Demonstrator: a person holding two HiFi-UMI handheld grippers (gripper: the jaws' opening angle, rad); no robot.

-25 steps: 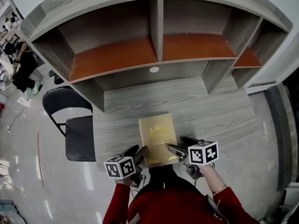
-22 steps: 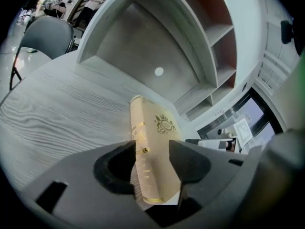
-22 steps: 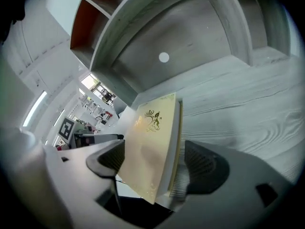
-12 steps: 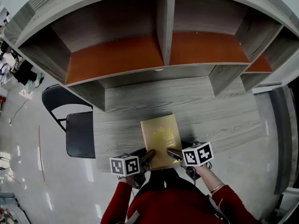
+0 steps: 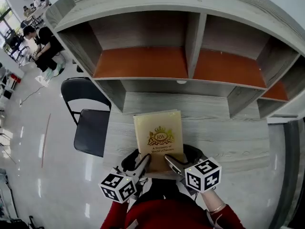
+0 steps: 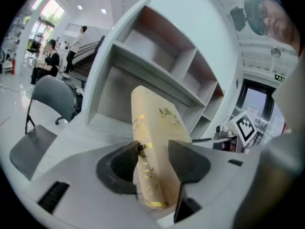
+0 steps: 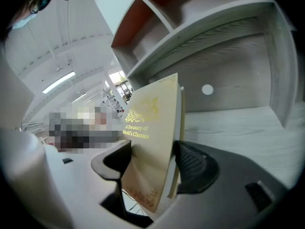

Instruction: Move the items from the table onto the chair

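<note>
A cream hardback book (image 5: pixel 158 135) with gold lettering is tilted up over the grey wooden table (image 5: pixel 224 137), gripped at its near edge from both sides. My left gripper (image 5: pixel 144 160) is shut on the spine corner of the book (image 6: pixel 157 142). My right gripper (image 5: pixel 170 160) has the other near corner of the book (image 7: pixel 152 128) between its jaws, which are closing, with the pads against the cover and the page block. The black folding chair (image 5: pixel 90 132) stands at the table's left end, its seat bare.
A grey shelf unit (image 5: pixel 190 61) with orange-brown boards rises at the back of the table. People sit at desks far off at the upper left (image 5: pixel 43 42). Glossy floor lies to the left of the chair (image 6: pixel 33 142).
The book lay flat on the table with the grippers at its near corners; now both jaws grip it and its near edge has come up. The head view has swung to the left.
</note>
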